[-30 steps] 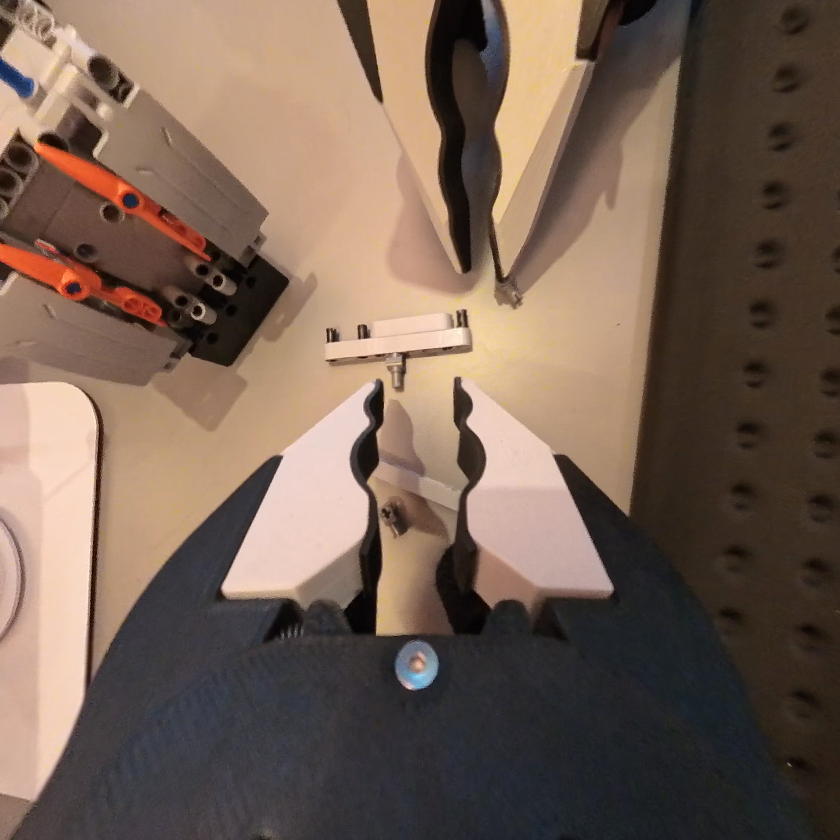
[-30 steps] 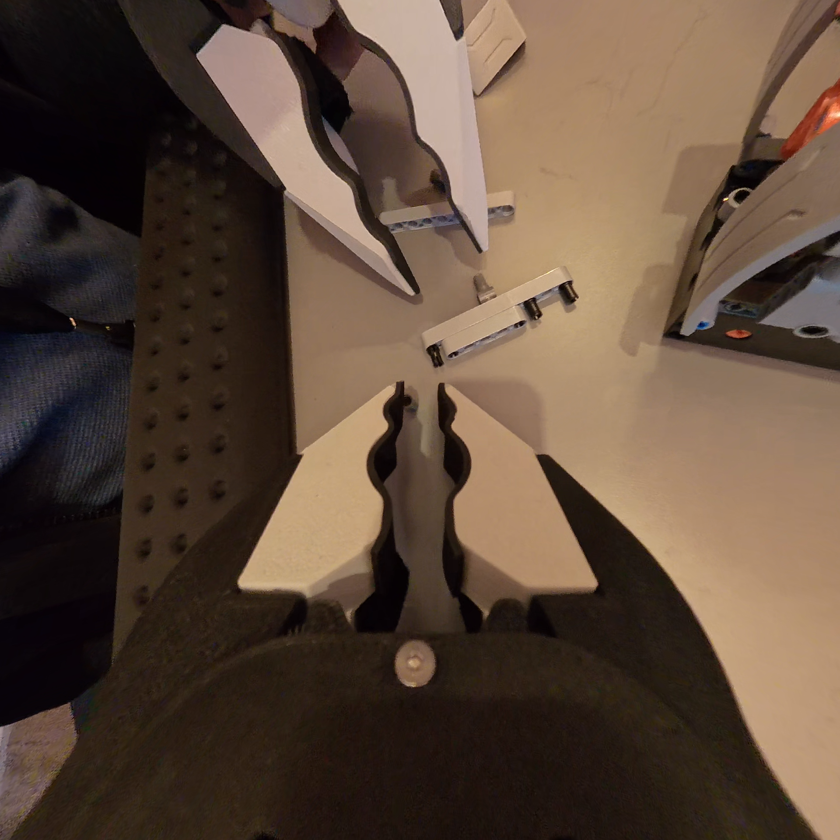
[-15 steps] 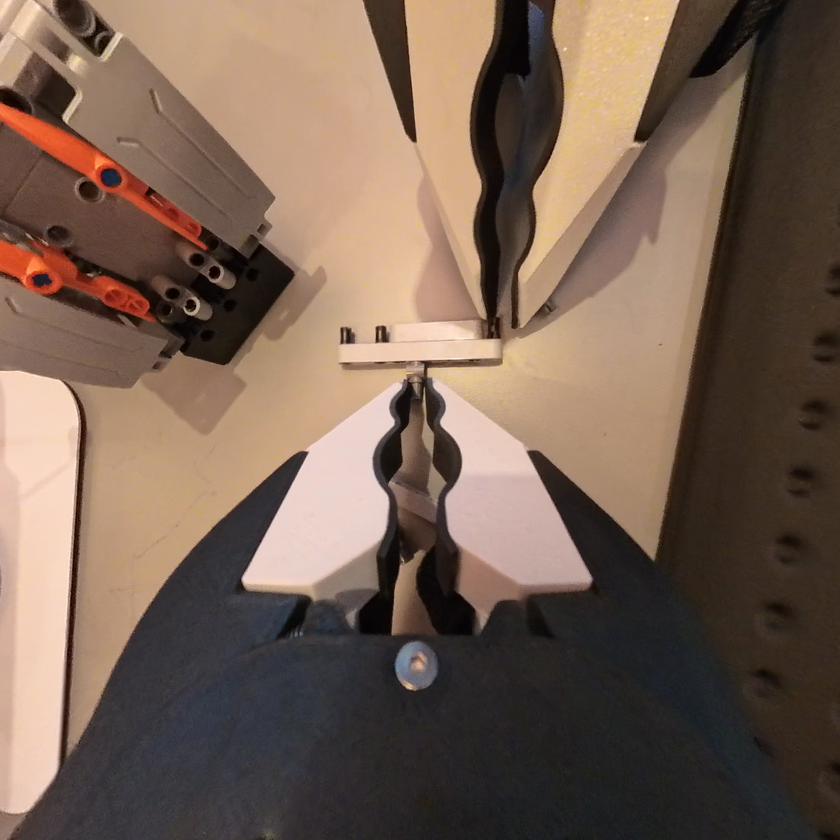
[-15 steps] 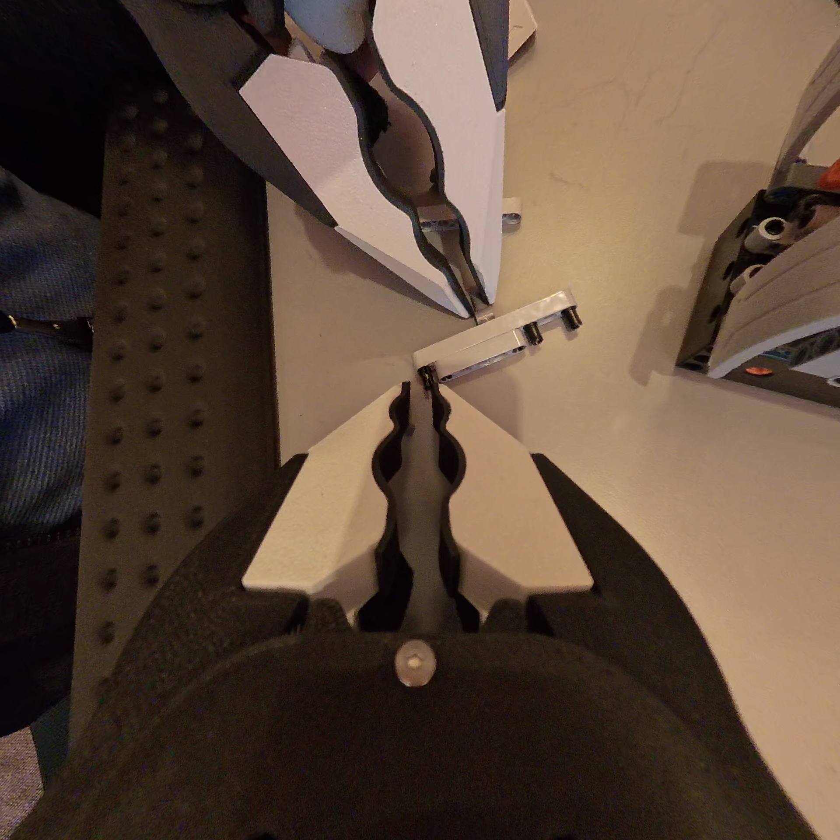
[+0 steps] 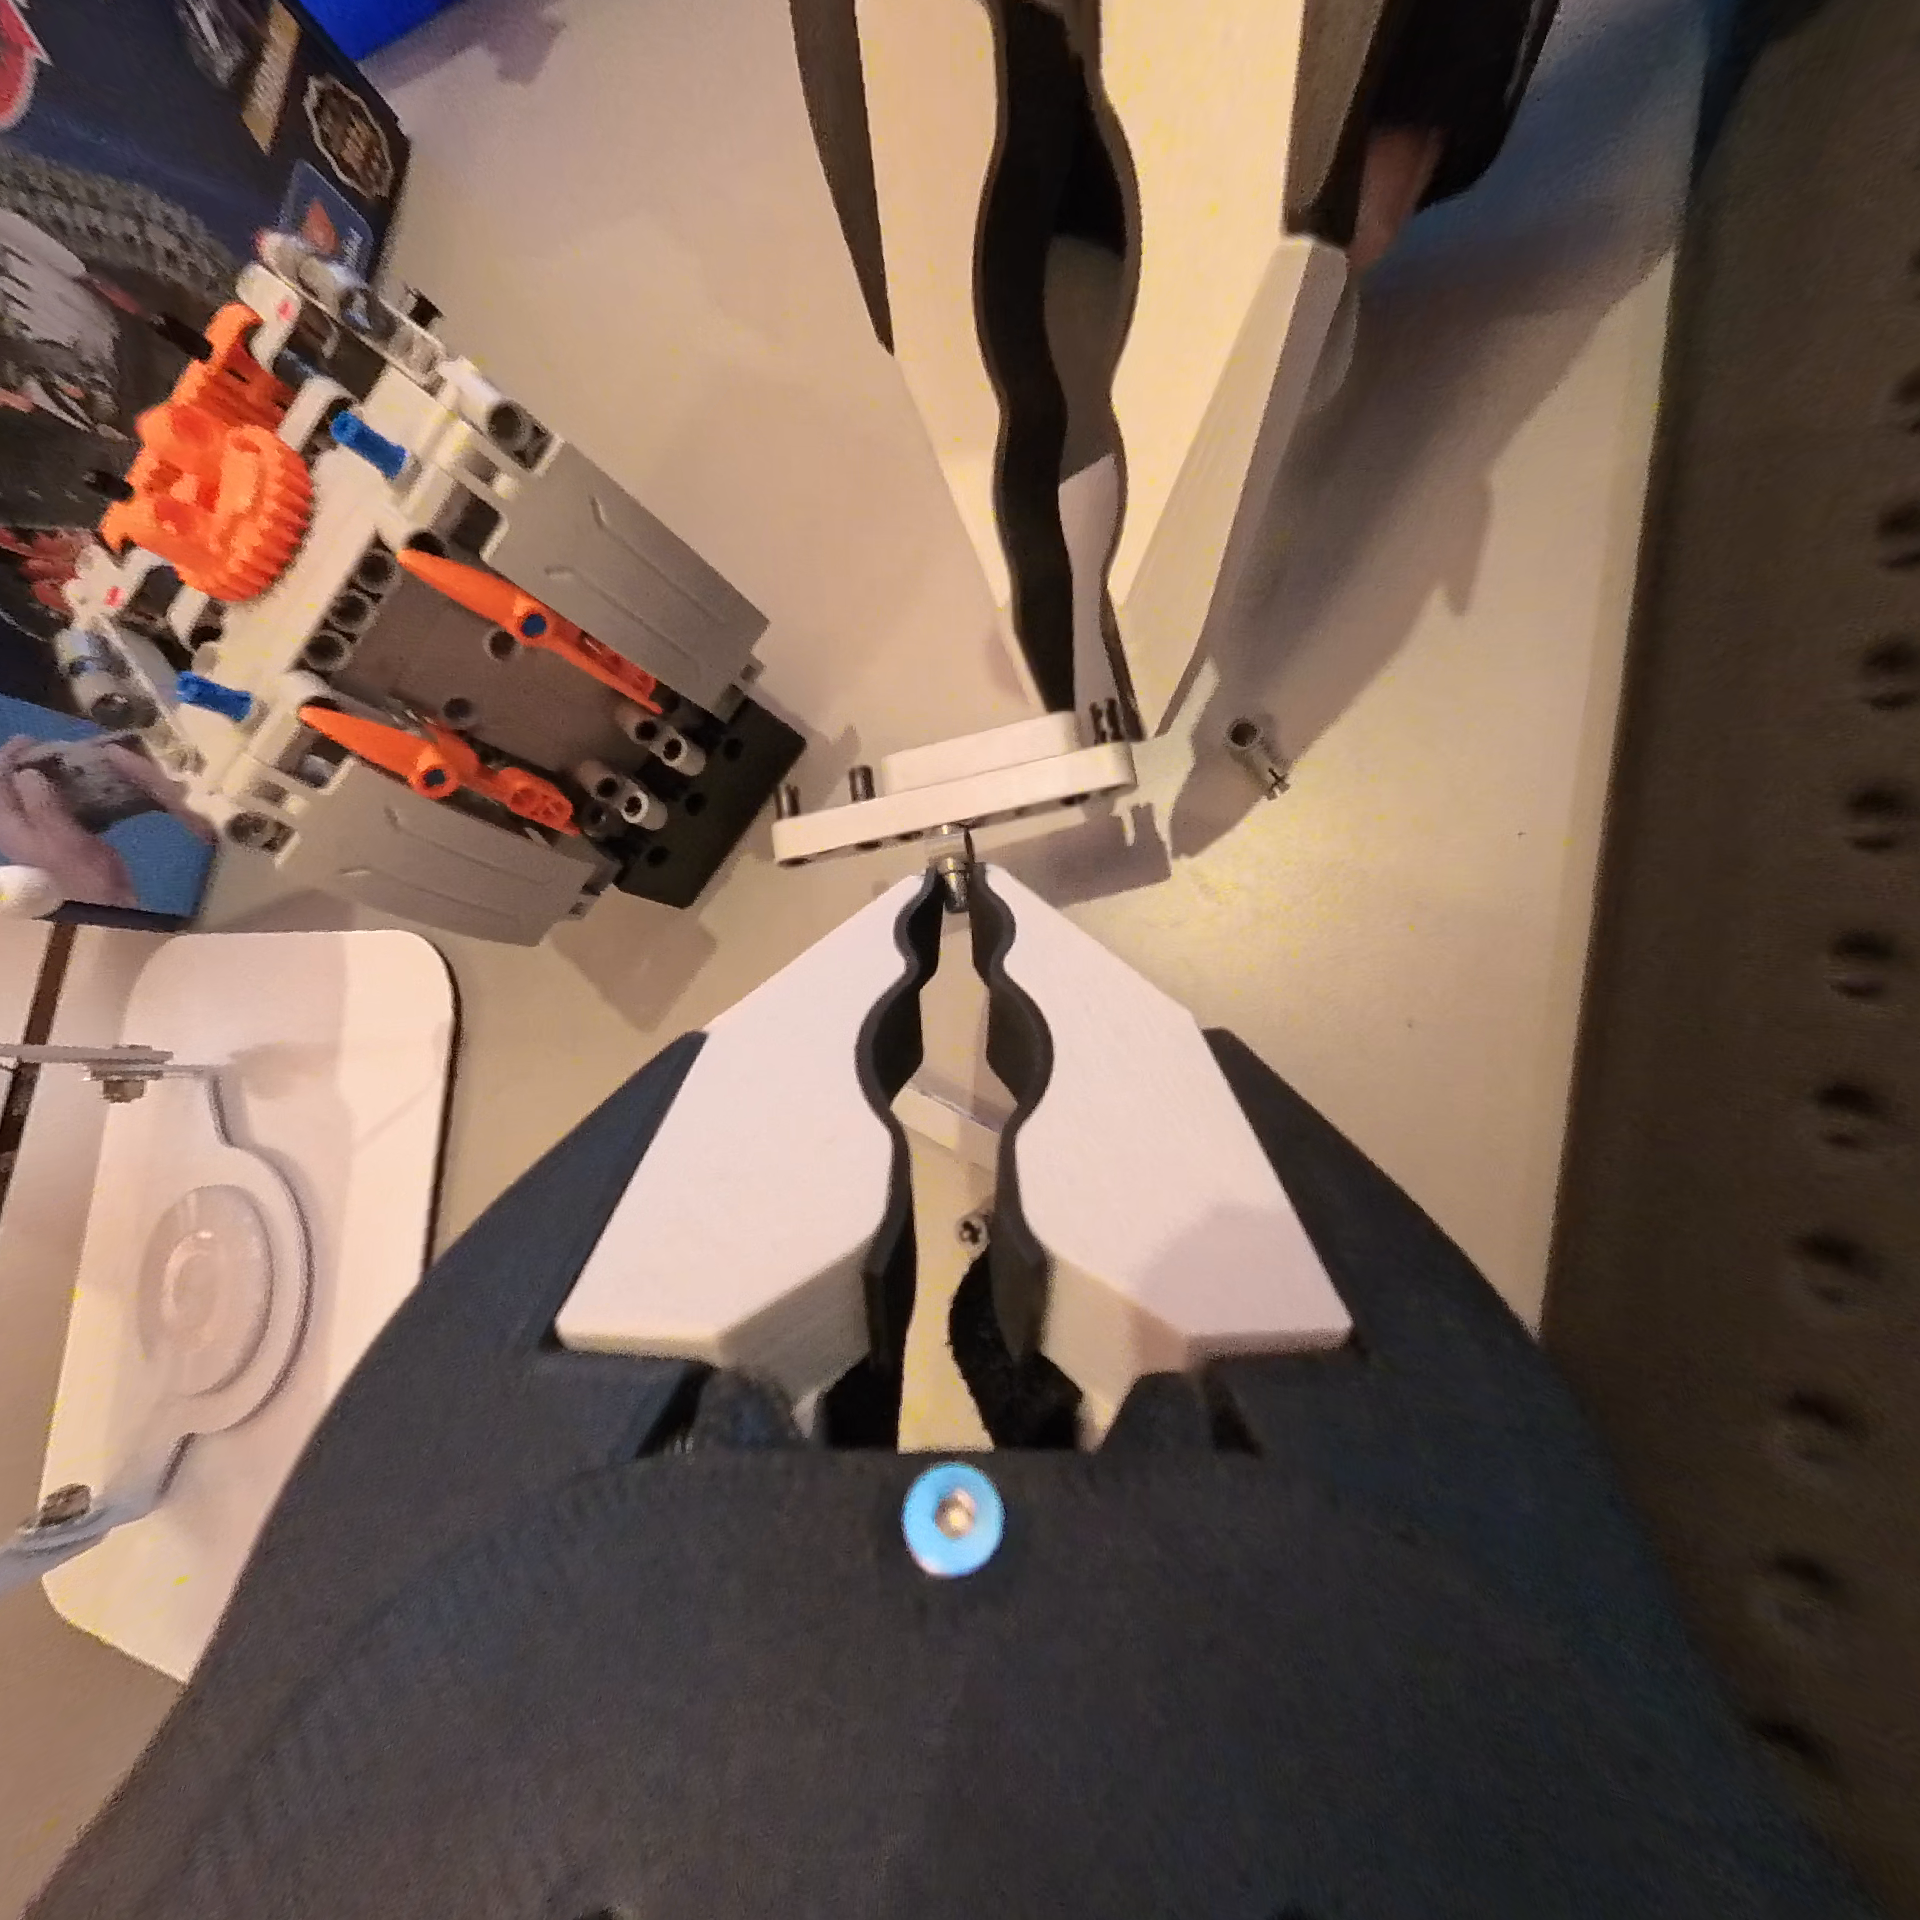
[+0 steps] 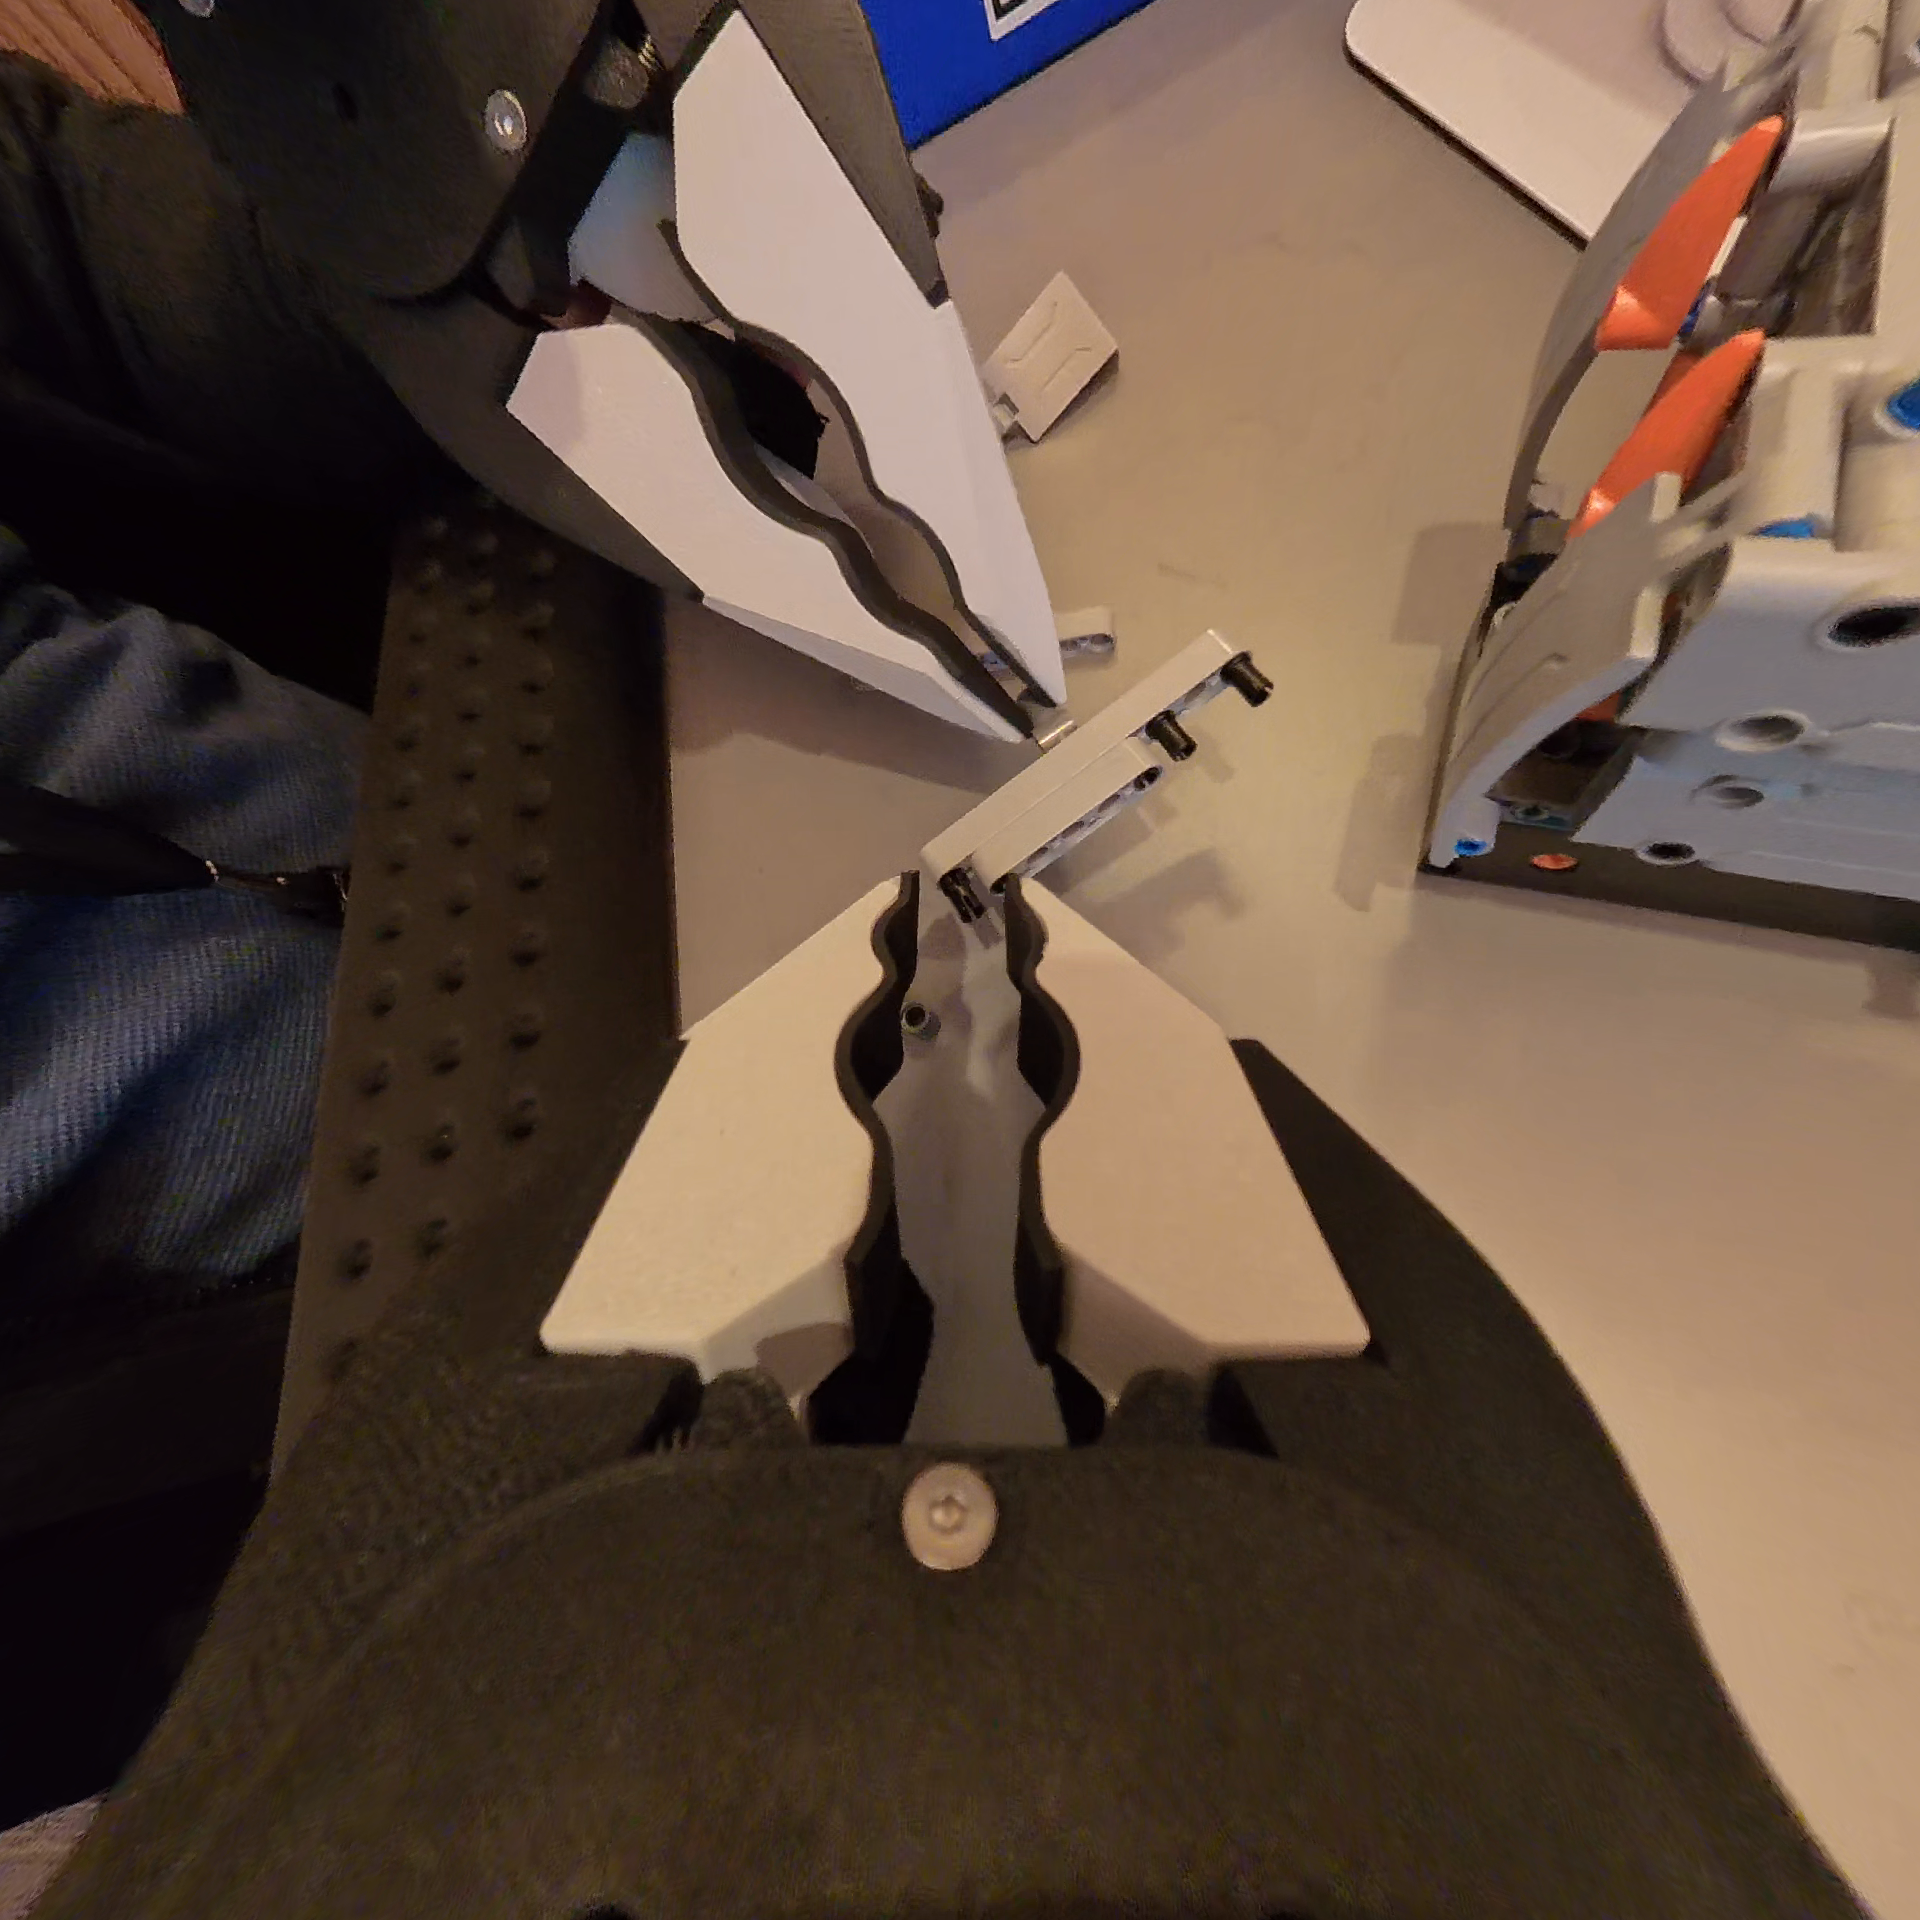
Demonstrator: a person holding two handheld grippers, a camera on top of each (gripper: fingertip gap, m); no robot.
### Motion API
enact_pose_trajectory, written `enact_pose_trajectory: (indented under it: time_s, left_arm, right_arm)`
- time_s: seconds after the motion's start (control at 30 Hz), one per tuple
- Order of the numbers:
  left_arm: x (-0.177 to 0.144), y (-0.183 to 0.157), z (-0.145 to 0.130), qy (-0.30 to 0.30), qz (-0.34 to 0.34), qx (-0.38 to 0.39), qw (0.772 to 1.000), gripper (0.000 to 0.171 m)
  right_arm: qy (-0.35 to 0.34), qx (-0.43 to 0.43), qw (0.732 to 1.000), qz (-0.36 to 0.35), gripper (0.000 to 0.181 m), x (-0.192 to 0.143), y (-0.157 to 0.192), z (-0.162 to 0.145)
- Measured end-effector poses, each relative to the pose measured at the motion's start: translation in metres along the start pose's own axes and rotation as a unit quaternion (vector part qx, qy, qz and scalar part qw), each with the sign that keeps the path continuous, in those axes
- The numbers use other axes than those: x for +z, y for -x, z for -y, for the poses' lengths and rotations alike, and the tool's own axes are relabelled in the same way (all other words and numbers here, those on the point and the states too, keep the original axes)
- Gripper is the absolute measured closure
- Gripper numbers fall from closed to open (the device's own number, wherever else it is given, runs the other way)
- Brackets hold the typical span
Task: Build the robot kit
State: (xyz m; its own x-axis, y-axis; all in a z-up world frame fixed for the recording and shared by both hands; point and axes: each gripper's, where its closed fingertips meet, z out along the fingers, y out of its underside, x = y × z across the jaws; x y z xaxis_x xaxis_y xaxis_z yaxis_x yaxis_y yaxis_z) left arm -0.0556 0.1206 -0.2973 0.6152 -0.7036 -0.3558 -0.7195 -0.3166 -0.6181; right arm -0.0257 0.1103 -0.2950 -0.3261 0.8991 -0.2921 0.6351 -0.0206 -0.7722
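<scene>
The left claw [image 5: 954,896] pinches the small grey axle pin [image 5: 952,871] jutting from a white plastic brick beam with black pegs [image 5: 997,779], raised off the beige table [image 5: 665,312]. Beyond, the right claw [image 6: 961,902] clamps its end. Far left stands a grey-and-orange brick model [image 5: 416,644].

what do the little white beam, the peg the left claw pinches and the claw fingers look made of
White beam: likely moulded plastic, smooth matte, crisp holes.
Grey peg: small; plastic or metal unclear.
Left claw fingers: white, faintly layered, probably printed plastic; wavy black pads look rubbery.
</scene>
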Motion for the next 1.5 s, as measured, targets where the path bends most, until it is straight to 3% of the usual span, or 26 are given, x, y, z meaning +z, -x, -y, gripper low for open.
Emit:
enact_pose_trajectory:
  time_s: [0.63, 1.5]
  left_arm:
    - [-0.015, 0.01, 0.01, -0.05, 0.003, -0.03, 0.998, 0.169]
    - [-0.024, 0.008, 0.021, -0.095, -0.022, -0.051, 0.994, 0.169]
  right_arm:
    - [-0.056, -0.083, 0.994, -0.035, 0.175, -0.01, 0.007, 0.026]
    - [-0.092, -0.112, 0.988, -0.062, 0.174, -0.02, 0.006, 0.037]
